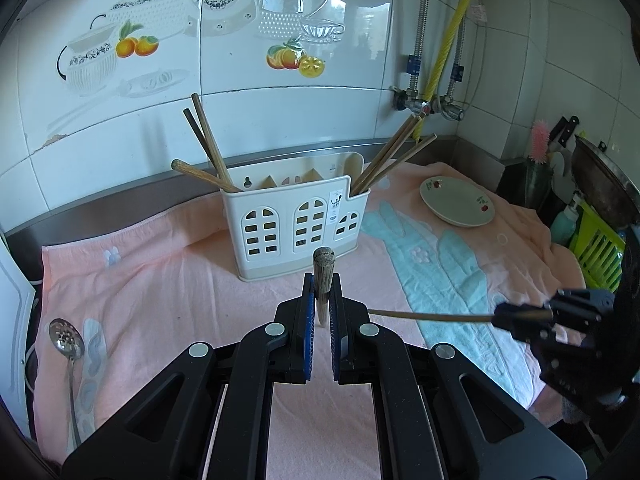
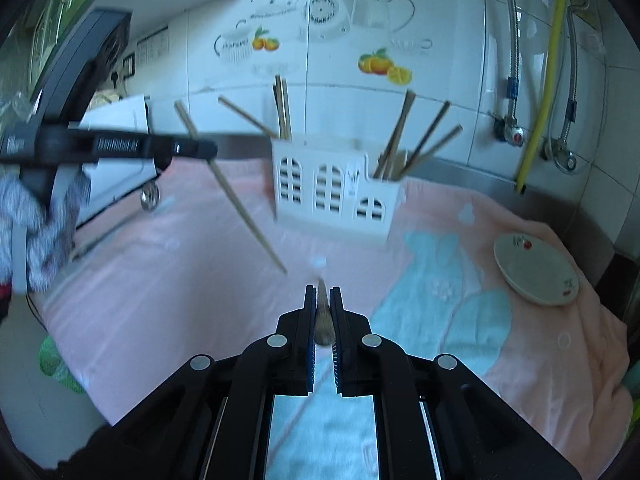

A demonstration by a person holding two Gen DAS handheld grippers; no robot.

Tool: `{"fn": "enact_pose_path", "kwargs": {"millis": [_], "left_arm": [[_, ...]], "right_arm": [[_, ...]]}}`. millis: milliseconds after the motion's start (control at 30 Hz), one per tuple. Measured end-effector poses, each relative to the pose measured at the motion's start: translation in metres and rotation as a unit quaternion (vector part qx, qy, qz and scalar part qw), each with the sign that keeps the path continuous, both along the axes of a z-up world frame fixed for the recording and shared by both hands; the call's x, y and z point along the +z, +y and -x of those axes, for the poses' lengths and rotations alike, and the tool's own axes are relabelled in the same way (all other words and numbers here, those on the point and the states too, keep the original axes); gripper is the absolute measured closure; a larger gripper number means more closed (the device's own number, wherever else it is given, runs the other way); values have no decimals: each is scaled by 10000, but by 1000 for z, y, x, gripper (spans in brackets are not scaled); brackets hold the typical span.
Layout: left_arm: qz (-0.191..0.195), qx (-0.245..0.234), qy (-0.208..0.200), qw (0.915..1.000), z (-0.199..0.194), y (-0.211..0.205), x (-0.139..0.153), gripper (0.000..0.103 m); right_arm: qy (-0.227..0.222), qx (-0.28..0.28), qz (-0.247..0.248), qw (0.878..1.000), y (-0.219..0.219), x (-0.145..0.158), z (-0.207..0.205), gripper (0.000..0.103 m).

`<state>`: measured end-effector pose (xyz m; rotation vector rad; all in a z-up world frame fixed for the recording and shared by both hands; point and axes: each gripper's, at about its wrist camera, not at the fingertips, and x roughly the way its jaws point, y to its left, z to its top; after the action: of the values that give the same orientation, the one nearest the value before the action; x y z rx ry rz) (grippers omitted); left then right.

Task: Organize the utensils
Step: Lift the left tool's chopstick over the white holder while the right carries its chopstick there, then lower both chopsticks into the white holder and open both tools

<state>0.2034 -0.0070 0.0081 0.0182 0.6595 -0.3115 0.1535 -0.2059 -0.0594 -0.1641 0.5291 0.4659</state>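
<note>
Clamped between the left gripper (image 1: 322,300) jaws, one chopstick (image 1: 323,276) is held before the holder (image 1: 296,224); another chopstick (image 2: 323,316) is pinched by the right gripper (image 2: 323,304). Each should be tipped upright above a compartment.

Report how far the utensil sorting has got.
Done: wooden chopsticks already stand in the white plastic utensil caddy. In hand: the left gripper and the right gripper each clamp one wooden chopstick. Left: the perforated metal spoon lies on the pink towel.
</note>
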Motion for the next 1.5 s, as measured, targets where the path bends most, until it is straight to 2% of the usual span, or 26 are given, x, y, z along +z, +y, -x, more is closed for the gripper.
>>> {"fn": "enact_pose_path", "kwargs": {"millis": [167,467,733,867,1000,1200,1500], "left_arm": [[43,-25,-21,10000,-2,2,3,97],[80,-88,-214,9997,-9,7,31,97],[-24,-20,-685,9976,-21,12,88,97],[-33,85,-900,9959,-33,18,116,97],[-26,197,-934,9954,-54,25,131,97],[-195,280,-563,9978,-90,26,116,97],[-149,371,-68,9992,-118,33,79,97]], "right_arm": [[10,42,-178,9998,8,15,-21,96],[146,270,-101,9995,18,74,-59,96],[-89,302,37,9995,25,125,-81,96],[-263,295,-104,9992,25,152,-92,96],[-388,262,-260,9986,25,174,-105,96],[-633,116,-423,9970,28,201,-130,96],[-876,-187,-430,9950,37,200,-170,96]]}}
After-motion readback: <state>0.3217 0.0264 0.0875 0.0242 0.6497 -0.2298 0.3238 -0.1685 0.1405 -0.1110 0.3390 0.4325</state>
